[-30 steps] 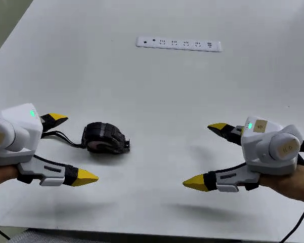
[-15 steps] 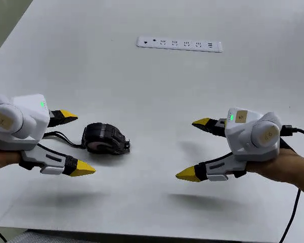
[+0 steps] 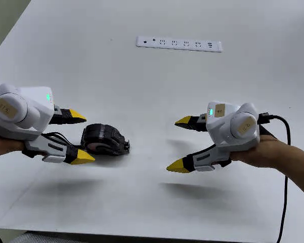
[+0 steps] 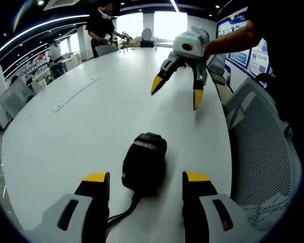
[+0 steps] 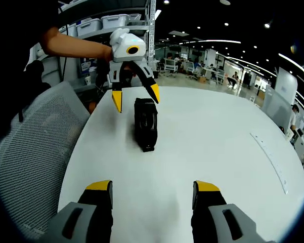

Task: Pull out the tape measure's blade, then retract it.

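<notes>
On the left, near part of the white surface, the black tape measure lies on its side, with its black strap trailing left toward the left tool. That tool's jaws are spread wide, their yellow tips on either side of the tape measure's left end, and they seem not to touch it. To the right, well apart from the tape measure, the right tool hangs above the surface with its jaws wide and nothing between them, tips pointing left, while a white power strip lies at the far side.
</notes>
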The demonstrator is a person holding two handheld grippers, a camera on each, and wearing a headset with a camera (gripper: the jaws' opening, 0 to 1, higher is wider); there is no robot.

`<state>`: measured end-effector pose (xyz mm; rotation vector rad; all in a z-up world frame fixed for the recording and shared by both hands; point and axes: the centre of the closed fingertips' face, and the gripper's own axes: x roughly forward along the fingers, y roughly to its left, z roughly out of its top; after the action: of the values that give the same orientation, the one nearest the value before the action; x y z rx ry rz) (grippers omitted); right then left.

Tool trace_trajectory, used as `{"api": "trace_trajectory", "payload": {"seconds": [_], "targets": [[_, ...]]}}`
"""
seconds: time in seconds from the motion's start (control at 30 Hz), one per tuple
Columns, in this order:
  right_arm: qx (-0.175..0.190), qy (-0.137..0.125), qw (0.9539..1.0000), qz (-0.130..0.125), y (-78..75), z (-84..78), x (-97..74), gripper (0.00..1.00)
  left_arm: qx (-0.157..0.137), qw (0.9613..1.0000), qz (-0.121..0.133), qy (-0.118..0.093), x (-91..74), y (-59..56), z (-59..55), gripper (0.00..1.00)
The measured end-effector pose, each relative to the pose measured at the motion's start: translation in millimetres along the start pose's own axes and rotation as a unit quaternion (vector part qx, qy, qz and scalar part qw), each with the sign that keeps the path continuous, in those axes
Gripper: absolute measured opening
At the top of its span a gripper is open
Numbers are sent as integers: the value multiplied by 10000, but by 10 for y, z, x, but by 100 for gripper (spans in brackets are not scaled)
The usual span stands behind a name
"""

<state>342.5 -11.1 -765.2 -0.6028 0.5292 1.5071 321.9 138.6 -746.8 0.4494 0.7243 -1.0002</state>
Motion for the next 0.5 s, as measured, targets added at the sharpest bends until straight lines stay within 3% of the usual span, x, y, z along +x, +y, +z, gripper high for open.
{"api": "trace_trajectory", "payload": {"seconds": [0.23,0.5], "targets": [[-218,49,9995,212,27,61,150,52,236,9996,-129,92,34,29,13,46],[-333,101,9987,380,29,130,324,44,466,9974,-380,391,87,44,-34,38]]}}
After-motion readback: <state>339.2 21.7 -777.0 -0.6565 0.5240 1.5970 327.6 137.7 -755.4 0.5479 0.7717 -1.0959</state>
